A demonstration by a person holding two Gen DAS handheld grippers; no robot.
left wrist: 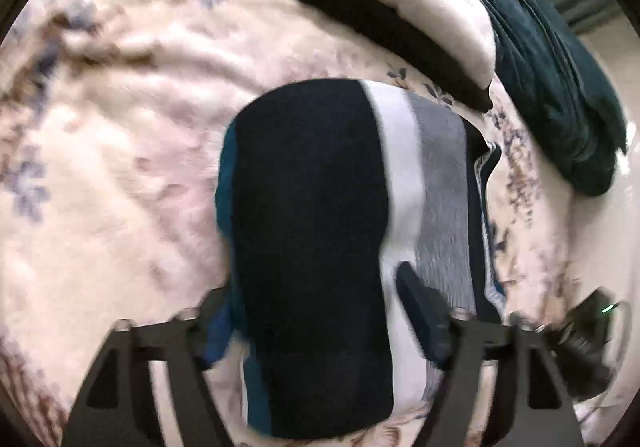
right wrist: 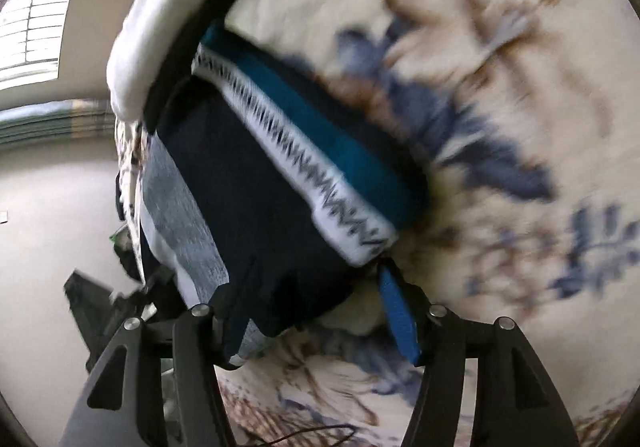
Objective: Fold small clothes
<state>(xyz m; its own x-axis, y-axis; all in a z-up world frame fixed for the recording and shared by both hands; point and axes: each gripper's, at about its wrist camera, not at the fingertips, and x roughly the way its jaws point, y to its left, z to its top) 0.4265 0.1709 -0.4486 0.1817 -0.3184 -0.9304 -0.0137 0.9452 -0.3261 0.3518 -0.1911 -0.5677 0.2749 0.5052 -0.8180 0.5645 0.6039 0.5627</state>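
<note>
Bed (left wrist: 120,151): covered by a cream blanket with blue and brown floral print; it fills most of both wrist views. Both views are motion-blurred.

Teal garment (left wrist: 560,79): dark teal, crumpled, lying along the far right edge of the bed in the left wrist view, just beside the white stack.

White stack (left wrist: 420,7): folded white cloth resting on a folded black piece, at the far end of the bed. In the right wrist view the same stack (right wrist: 152,31) sits at upper left, touching the far end of the striped garment.

Striped garment (left wrist: 320,247): small folded piece with wide bands of navy, white and grey, teal showing along its left edge. It lies on the blanket, centred in the left wrist view, running from the stack down between the fingers. In the right wrist view (right wrist: 256,183) its side shows a white zigzag-patterned band and a teal band along the edge.

Left gripper (left wrist: 320,323): jaws spread wide, one finger on each side of the garment. The right finger lies on the white and grey bands; the left finger is at the teal edge, partly hidden. Jaws are not closed on the cloth.

Right gripper (right wrist: 316,311): jaws spread wide around the near corner of the garment. The left finger is partly hidden by navy cloth; the blue pad (right wrist: 400,315) of the right finger stands just beside the zigzag corner. No pinch visible.

Cable (right wrist: 304,435): thin, dark, on the blanket at the bottom of the right wrist view.
</note>
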